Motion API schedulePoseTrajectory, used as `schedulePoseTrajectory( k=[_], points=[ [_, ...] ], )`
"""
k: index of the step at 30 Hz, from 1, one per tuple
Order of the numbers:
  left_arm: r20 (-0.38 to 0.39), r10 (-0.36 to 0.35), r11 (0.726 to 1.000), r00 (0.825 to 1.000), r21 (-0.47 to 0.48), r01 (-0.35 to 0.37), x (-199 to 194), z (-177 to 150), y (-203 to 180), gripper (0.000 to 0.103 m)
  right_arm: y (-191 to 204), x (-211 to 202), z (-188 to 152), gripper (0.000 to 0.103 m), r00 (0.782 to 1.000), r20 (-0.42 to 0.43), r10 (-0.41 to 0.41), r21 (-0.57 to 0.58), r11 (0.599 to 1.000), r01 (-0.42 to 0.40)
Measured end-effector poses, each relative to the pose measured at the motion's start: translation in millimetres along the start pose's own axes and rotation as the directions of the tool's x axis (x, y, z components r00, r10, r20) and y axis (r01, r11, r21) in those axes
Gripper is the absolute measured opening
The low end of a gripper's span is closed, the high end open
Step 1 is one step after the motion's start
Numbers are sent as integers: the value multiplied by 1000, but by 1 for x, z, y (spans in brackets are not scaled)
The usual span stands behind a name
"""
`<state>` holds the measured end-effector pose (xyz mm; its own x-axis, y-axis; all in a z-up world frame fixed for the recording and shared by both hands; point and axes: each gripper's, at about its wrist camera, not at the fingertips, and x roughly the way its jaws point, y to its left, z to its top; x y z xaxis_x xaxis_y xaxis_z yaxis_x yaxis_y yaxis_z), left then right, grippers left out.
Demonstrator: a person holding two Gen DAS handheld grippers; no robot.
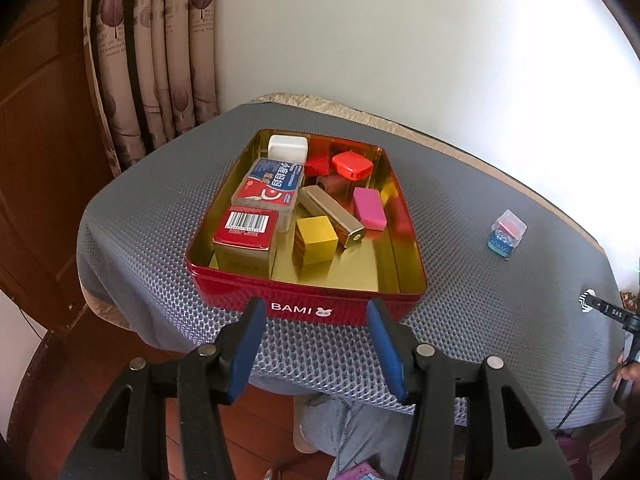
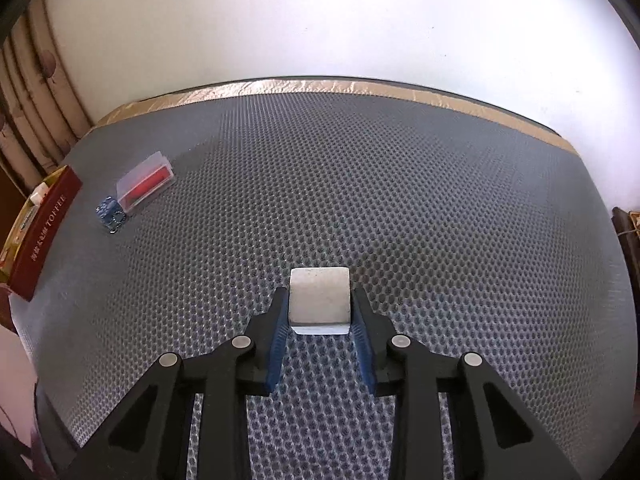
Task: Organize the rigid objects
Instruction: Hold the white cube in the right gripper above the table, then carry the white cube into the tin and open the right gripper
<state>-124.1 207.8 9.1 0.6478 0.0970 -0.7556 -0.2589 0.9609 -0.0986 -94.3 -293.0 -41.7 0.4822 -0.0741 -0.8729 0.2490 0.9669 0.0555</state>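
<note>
Left wrist view first: the left gripper [image 1: 316, 312] hangs just off the table's near edge, its blue pads spread with nothing between them, pointing at the red tin [image 1: 304, 300] marked BAMI. The tin sits toward the table's left side on the grey mesh cover [image 1: 500, 300] and already holds a white case [image 1: 288, 148], a toothpaste box [image 1: 268, 188], a barcoded red carton [image 1: 248, 232], a yellow cube [image 1: 316, 242], a gold bar [image 1: 332, 216], a pink block [image 1: 369, 208] and a red case [image 1: 352, 165]. Free floor remains along the tin's near wall and right side. To the right of the tin, well apart from it, a small clear box [image 1: 507, 234] lies on the cover, not yet put away.

Right wrist view: the right gripper [image 2: 320, 308] has its pads pressed on both sides of a white cube [image 2: 319, 300] that sits near the table's near edge, close to the middle. I judge this to be the pick-up step, with the grasp made and the cube not visibly raised. The tin [image 2: 44, 224] shows at the far left edge, the clear box [image 2: 144, 184] between it and the cube.

The next move calls for lifting the cube clear of the mesh, carrying it left over the clear box without knocking it, and setting it in the tin's open near-right part.
</note>
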Motion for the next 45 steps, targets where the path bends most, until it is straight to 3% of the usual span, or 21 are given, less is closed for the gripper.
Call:
schedulePoseTrajectory(
  k=[2,6,11,15,20,25,30,45],
  points=[
    [20,8,1000,1000,15,-9,-4,0,-4,54,4,6,-2,28,999,-31,-8,-24,1000,7],
    [84,30,998,996,50,-34,-18,1,-12,54,15,-13,3,28,999,12,30,-33,999,-29],
    [125,32,998,992,52,-39,-28,3,-13,54,59,-45,26,28,984,54,167,-58,985,-164],
    [143,58,998,988,22,-61,-32,6,-6,56,136,-66,60,28,941,53,334,-145,935,-324],
    [117,62,998,991,-28,-59,-29,8,7,57,239,-56,89,28,891,-21,454,-263,857,-443],
    [71,87,996,994,-36,-85,-20,8,13,57,339,-12,101,28,872,-131,472,-345,803,-486],
    [13,78,996,997,-48,-77,-7,7,20,57,391,16,95,28,871,-183,456,-375,787,-490],
    [-58,93,995,994,-23,-94,8,5,21,57,426,58,100,28,886,-226,406,-367,807,-463]
  ],
)
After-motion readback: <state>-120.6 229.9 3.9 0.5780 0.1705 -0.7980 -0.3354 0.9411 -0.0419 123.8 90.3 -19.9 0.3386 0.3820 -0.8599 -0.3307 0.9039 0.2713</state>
